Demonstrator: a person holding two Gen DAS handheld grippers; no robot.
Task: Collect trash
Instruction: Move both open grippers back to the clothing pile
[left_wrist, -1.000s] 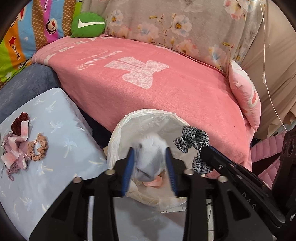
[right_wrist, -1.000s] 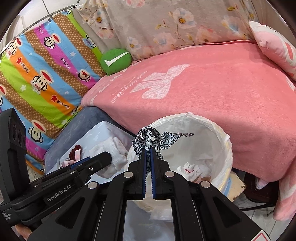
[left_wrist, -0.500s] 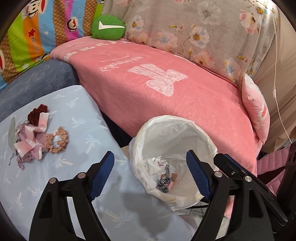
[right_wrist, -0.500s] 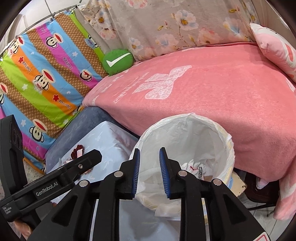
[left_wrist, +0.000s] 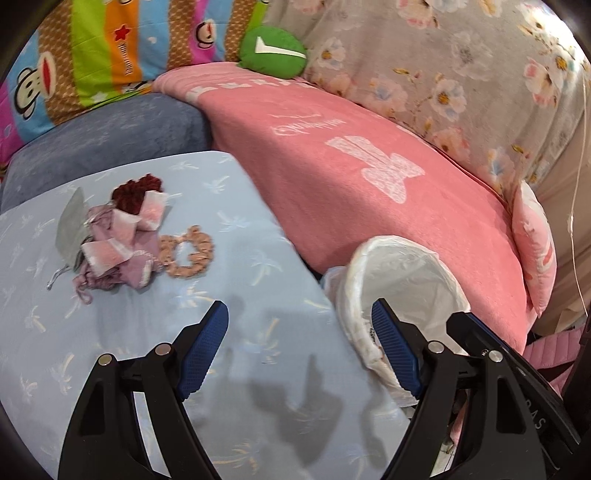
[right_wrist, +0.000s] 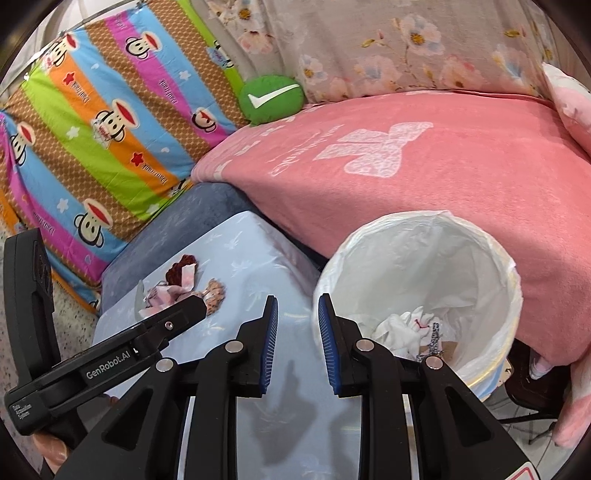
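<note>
1. We hold the left claw (left_wrist: 299, 350) wide apart and empty above the near part of the desk (left_wrist: 236, 369), which carries a light blue cloth.
2. We hold the right claw (right_wrist: 295, 343) at a narrow gap, nothing between its pads, just beside the bin's rim.
3. The bin (right_wrist: 506, 280) (white liner) stands off the desk's right edge, against the pink blanket (right_wrist: 424, 177).
4. Collected trash (right_wrist: 406, 328) lies at the bin's bottom.
5. Remaining scraps (left_wrist: 114, 236) and a beige scrunchie (left_wrist: 190, 254) sit near the desk's far left corner.
</note>
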